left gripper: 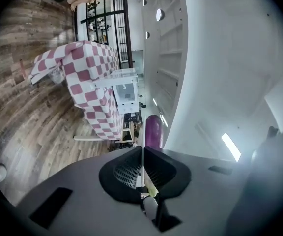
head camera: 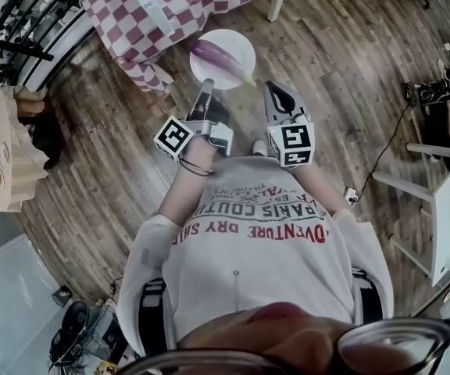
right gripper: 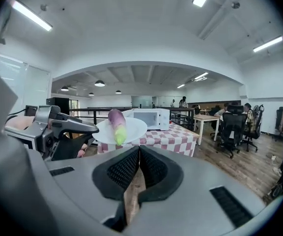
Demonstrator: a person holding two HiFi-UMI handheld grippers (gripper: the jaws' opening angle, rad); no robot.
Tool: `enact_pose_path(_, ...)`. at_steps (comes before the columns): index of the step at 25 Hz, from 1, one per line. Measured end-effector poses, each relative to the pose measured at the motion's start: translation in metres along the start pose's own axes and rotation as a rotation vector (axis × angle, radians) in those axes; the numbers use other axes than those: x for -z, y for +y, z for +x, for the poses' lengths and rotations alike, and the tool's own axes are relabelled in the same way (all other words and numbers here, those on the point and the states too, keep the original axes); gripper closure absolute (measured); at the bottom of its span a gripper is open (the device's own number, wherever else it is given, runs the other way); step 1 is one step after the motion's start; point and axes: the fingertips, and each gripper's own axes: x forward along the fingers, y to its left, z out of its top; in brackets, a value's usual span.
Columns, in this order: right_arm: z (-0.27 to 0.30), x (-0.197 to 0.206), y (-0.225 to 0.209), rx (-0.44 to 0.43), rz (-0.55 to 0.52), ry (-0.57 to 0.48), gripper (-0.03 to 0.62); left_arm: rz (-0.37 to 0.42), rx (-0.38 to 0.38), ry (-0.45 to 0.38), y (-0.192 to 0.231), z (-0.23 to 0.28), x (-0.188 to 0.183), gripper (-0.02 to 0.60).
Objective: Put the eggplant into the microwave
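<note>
**Fingers, left** (left gripper: 124, 167): closed on the thin white rim of the plate (head camera: 233, 44), which ran edge-on between the pads. The left gripper (head camera: 206, 87) pointed level. This was judged to be so that the plate stayed flat and its load did not roll.

**Fingers, right** (right gripper: 123, 169): pressed together with nothing between them; only floor showed through the slit. The right gripper (head camera: 275, 90) sat just beside the plate's near right edge, and whether it touched could not be told. It was judged to be the spare tool, probably left free for the microwave door.

**Plate**: white and round, held in the air by one edge over the wooden floor (head camera: 342, 92), just in front of the person. It was judged to serve as a tray, so that no jaw had to squeeze the soft vegetable.

**Eggplant** (head camera: 217, 57): purple with a pale green stem end. It lay lengthwise across the middle of the plate, stem end toward the grippers, untouched by either one.

**Microwave** (right gripper: 151, 118): white, standing on the table (right gripper: 178, 134) with the red-and-white checked cloth, well apart from the plate and ahead of it. The door looked shut.

**Progress, judged**: at the carrying stage. The eggplant was not yet inside, and the door had still to be opened.
</note>
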Motion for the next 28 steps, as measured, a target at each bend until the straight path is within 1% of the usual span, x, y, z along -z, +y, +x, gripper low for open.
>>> enact_pose_path(3, 0.010, -0.005, -0.039, -0.027, 0.006, 0.000, 0.568, -0.012, -0.022, -0.022, 0.003, 0.033, 0.016, 0.546)
enact_pose_path(6, 0.020, -0.003, -0.073, -0.039, 0.029, 0.008, 0.568, 0.001, -0.018, -0.025, 0.002, 0.062, 0.029, 0.546)
enact_pose_path(11, 0.041, 0.007, -0.105, -0.048, 0.062, 0.028, 0.568, -0.012, -0.030, -0.024, 0.009, 0.099, 0.036, 0.546)
enact_pose_path(15, 0.065, 0.010, -0.123, -0.055, 0.073, 0.039, 0.568, -0.011, -0.042, -0.021, 0.019, 0.131, 0.030, 0.546)
enact_pose_path(19, 0.096, 0.007, -0.141, -0.050, 0.063, 0.050, 0.568, -0.011, -0.054, -0.024, 0.032, 0.166, 0.015, 0.546)
enact_pose_path(24, 0.151, -0.011, -0.163, -0.049, 0.028, 0.053, 0.568, -0.038, -0.061, -0.002, 0.047, 0.229, -0.008, 0.546)
enact_pose_path(26, 0.174, -0.020, -0.174, -0.045, 0.024, 0.052, 0.568, -0.049, -0.052, 0.009, 0.047, 0.258, -0.017, 0.546)
enact_pose_path(28, 0.200, -0.027, -0.186, -0.040, 0.025, 0.059, 0.568, -0.046, -0.062, 0.016, 0.049, 0.286, -0.030, 0.546)
